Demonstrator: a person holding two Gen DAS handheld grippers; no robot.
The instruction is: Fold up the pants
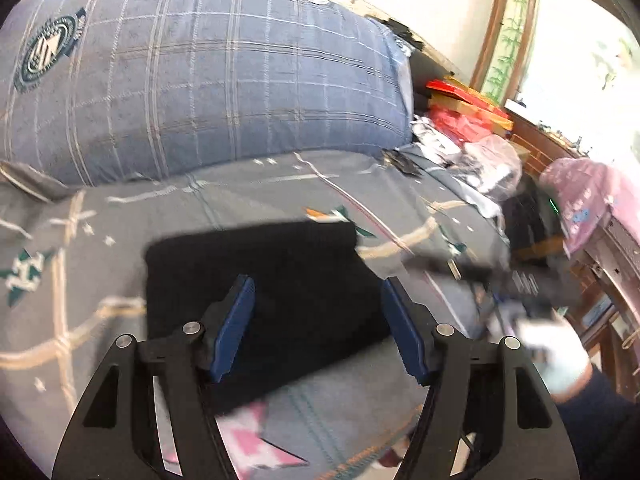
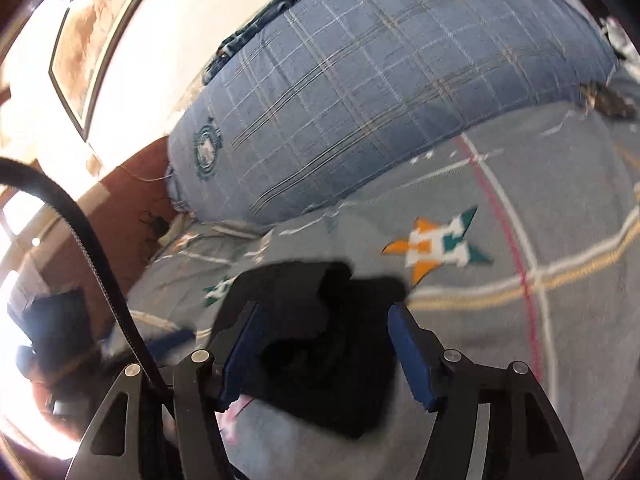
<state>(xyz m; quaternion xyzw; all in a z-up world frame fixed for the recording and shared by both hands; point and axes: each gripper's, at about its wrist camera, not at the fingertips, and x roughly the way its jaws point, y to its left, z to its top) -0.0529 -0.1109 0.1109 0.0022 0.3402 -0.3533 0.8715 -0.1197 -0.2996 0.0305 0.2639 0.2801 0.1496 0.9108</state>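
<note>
The black pants (image 1: 256, 276) lay as a compact folded block on the grey patterned bedsheet (image 1: 100, 240), near the front edge of the bed. The left gripper (image 1: 318, 326) hovered over the near part of the block with its blue pads spread apart, grasping nothing. In the right wrist view the right gripper (image 2: 320, 354) stood likewise released, its pads wide on either side of the pants (image 2: 320, 344), not closed on the cloth.

Beyond the pants a large blue plaid pillow (image 1: 208, 80) filled the far side of the bed. It carried a round green emblem (image 1: 46, 54) whose lettering was too small to read. To the far right lay red and yellow boxes (image 1: 468, 102), plastic bags (image 1: 492, 164) and a pink cloth (image 1: 588, 196).

A white-gloved hand (image 1: 552, 356) showed at the right edge, blurred by motion. A black cable (image 2: 80, 236) crossed the left of the right wrist view
</note>
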